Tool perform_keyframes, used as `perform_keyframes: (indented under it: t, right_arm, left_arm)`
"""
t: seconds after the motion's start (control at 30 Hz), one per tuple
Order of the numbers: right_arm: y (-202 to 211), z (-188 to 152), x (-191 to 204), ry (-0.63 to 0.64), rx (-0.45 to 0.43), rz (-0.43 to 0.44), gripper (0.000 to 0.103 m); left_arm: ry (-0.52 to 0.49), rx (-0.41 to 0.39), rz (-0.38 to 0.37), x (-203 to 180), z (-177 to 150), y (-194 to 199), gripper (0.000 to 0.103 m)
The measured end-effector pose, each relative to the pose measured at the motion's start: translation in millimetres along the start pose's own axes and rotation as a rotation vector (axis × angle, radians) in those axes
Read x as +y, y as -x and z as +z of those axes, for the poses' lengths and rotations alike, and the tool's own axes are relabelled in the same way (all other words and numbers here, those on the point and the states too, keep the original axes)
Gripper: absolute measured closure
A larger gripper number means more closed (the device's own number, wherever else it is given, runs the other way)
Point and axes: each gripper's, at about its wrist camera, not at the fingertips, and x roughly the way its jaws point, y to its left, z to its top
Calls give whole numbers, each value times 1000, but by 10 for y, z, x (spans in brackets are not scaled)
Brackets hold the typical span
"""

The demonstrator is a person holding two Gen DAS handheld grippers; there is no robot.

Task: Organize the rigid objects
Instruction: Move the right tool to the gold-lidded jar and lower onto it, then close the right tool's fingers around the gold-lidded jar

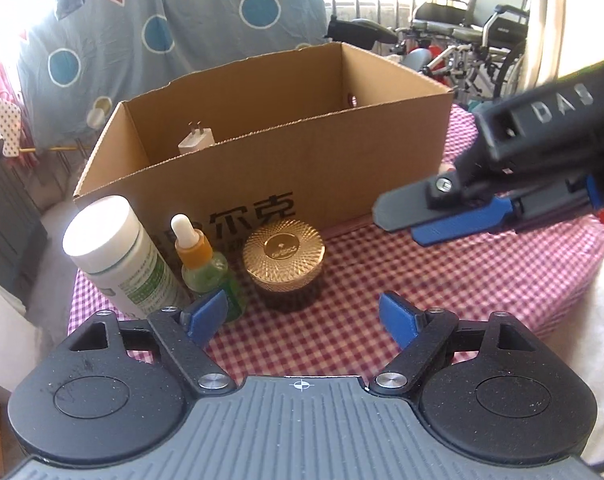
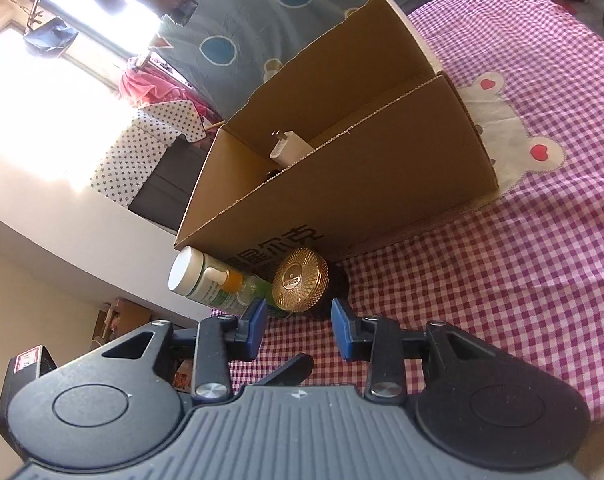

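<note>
My left gripper: a grey ribbed body with a small white crosshair mark at its front edge, flanked by two black round housings with circular insets. Black link arms, pinned with silver screws, carry blue pads. My right gripper has the same build; seen from the left wrist, its black casing bears raised letters "DAS" and a silver bolt head.

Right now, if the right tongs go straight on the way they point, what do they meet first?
Most likely the gold-lidded jar, just ahead of the open right tongs; the cardboard box stands behind it. Depth is uncertain.
</note>
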Motion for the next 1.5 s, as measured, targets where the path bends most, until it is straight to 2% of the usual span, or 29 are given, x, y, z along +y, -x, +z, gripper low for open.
perform_keyframes:
  t: [0.27, 0.57, 1.0, 1.37, 1.5]
  right_arm:
    - [-515, 288, -13, 71, 65, -9, 65]
    - [-870, 381, -7, 123, 151, 0, 66]
    - [-750, 411, -87, 119, 164, -15, 66]
    - [-297, 290, -404, 43, 116, -44, 65]
    - [-246, 282, -503, -4, 103, -11, 65]
  left_arm:
    - [5, 31, 5, 8, 39, -228, 23]
    - [47, 73, -16, 53, 118, -395, 25]
    - [22, 83, -38, -102, 167, -392, 24]
    - [-54, 93, -138, -494, 182, -274, 25]
    - [-80, 92, -100, -558, 193, -307, 27]
